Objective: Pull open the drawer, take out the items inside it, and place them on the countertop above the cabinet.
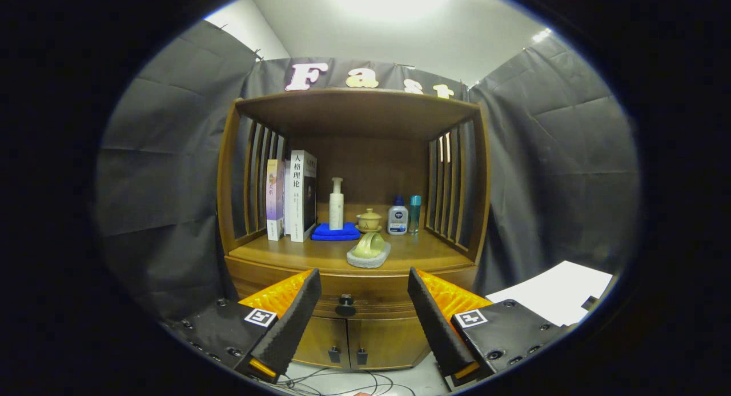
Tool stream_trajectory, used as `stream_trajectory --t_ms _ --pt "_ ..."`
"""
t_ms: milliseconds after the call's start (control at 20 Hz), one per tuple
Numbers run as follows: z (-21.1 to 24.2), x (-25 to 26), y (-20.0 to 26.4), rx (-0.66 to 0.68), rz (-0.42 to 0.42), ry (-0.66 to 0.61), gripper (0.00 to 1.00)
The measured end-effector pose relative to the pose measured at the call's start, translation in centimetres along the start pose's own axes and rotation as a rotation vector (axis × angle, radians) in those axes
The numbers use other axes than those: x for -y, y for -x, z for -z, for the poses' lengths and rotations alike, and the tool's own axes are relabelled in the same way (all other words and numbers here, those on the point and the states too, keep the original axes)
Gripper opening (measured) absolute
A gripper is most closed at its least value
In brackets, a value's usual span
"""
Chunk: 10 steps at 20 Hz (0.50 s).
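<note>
A wooden cabinet stands ahead of me, with a closed drawer (377, 293) under its countertop (422, 250). The drawer's dark round knob (345, 308) sits in the gap between my two fingers, some way beyond them. My gripper (364, 282) is open, with nothing held. The inside of the drawer is hidden. On the countertop, near its front edge, a pale cup lies on its side on a grey dish (369, 253).
Further back on the countertop stand books (292, 196), a white pump bottle (336, 204) on a blue cloth (335, 232), a lidded cup (369, 220) and two small bottles (403, 215). Slatted sides and a top board enclose the shelf. Two small doors (348, 342) lie below the drawer. Cables run on the floor.
</note>
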<state>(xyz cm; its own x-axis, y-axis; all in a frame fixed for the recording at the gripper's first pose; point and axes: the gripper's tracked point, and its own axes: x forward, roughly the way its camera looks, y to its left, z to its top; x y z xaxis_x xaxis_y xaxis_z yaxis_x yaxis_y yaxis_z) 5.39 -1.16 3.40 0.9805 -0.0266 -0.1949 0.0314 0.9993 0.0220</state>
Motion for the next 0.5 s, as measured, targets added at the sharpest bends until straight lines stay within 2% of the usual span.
stream_trajectory --t_ms 300,500 --pt "-1.1 0.9 4.2 0.018 0.032 -0.013 0.97" --pt "-0.5 1.4 4.9 0.015 0.044 0.02 0.97"
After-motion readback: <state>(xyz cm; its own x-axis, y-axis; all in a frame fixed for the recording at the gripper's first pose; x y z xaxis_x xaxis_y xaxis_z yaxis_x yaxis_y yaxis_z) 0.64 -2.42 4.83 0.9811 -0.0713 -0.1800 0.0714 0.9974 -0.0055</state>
